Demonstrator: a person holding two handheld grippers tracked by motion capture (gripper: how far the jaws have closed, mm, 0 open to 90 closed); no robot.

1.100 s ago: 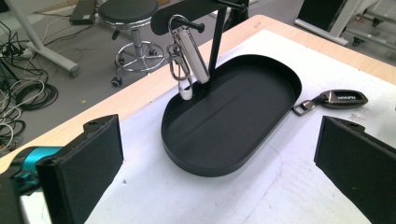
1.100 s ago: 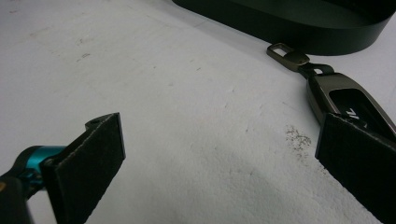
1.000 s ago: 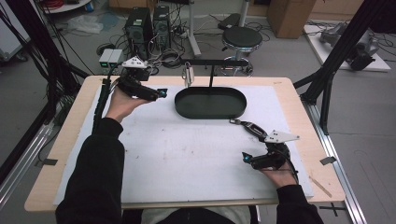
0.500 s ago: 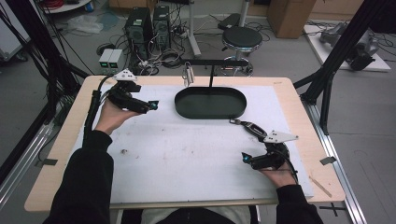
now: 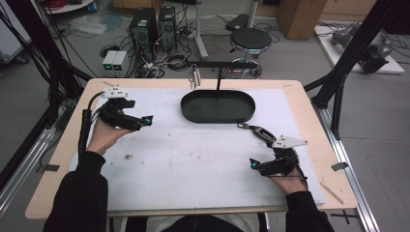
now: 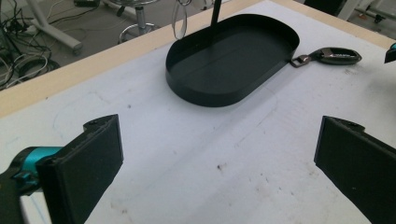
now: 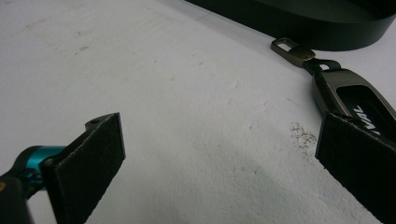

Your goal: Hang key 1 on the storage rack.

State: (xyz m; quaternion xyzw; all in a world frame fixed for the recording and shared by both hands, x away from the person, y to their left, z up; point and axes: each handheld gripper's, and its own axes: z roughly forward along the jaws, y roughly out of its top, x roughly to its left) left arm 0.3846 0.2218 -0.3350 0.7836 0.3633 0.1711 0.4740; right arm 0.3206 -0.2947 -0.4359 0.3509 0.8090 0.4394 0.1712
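Observation:
A black oval tray (image 5: 216, 120) lies at the back middle of the white mat (image 5: 193, 164). Just right of it a dark key fob (image 5: 259, 132) with a metal clasp lies flat. My left gripper (image 5: 145, 121) hovers over the mat's left side, open, nothing between its jaws. It looks toward the tray (image 6: 210, 95) and the fob (image 6: 334, 56). My right gripper (image 5: 253, 164) rests low at the near right, open and empty. The fob (image 7: 348, 91) lies just ahead of its right jaw, and the tray wall (image 7: 299, 28) is beyond.
A black stand (image 5: 220, 65) behind the tray carries a small hanging loop (image 5: 194, 76), also visible as the loop (image 6: 180, 21). The wooden table edge (image 5: 309, 121) frames the mat. Cables, computers and a stool stand on the floor beyond.
My left gripper has drawn back from the far left corner toward the person and slightly left. The right gripper has stayed put.

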